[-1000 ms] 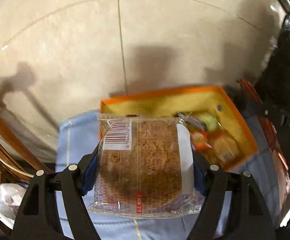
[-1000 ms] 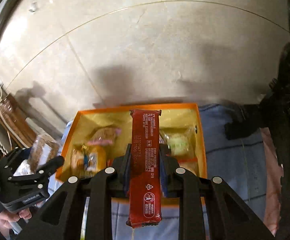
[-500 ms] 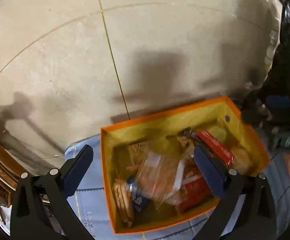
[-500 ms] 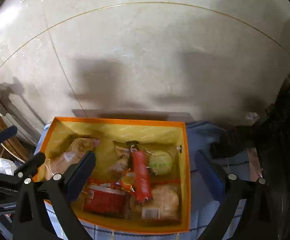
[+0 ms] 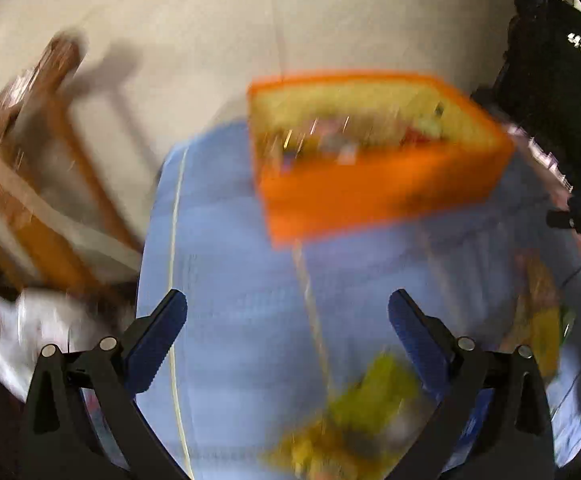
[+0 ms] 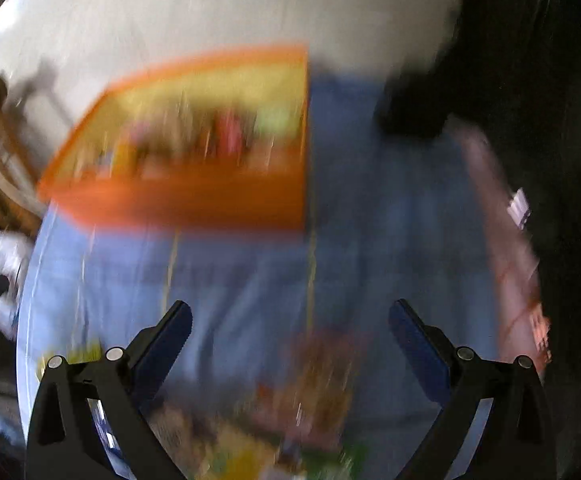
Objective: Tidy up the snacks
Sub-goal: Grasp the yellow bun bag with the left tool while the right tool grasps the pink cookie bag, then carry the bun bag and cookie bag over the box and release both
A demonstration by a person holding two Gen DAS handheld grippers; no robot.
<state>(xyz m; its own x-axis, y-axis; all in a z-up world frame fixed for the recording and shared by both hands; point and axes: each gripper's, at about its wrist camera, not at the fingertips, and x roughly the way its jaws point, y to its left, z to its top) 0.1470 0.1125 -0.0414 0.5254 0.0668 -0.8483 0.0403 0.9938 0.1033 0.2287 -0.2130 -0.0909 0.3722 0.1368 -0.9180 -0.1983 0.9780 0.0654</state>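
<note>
Blue cloth [image 5: 242,264] covers the table in the blurred left wrist view; left tongs [image 5: 286,320] gape empty, orange box [image 5: 374,184] ahead, yellow snack [image 5: 374,404] near. Right wrist view: right tongs [image 6: 290,324] gape empty, the box [image 6: 186,200] of snacks beyond, loose packets [image 6: 322,380] close below.

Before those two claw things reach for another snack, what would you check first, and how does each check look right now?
1. Left gripper open with nothing between its blue-padded fingers: ok.
2. Right gripper open and holding nothing: ok.
3. Orange cardboard box with yellow lining upright on the light blue tablecloth: ok.
4. Room left in the box for more: cannot tell, contents are a blur.
5. Next snack picked out: cannot tell; a yellow-green wrapped packet lies near the left gripper and a heap of mixed packets near the right, both smeared.
6. Picture sharp enough to aim: not ok, both views are motion-blurred.
</note>
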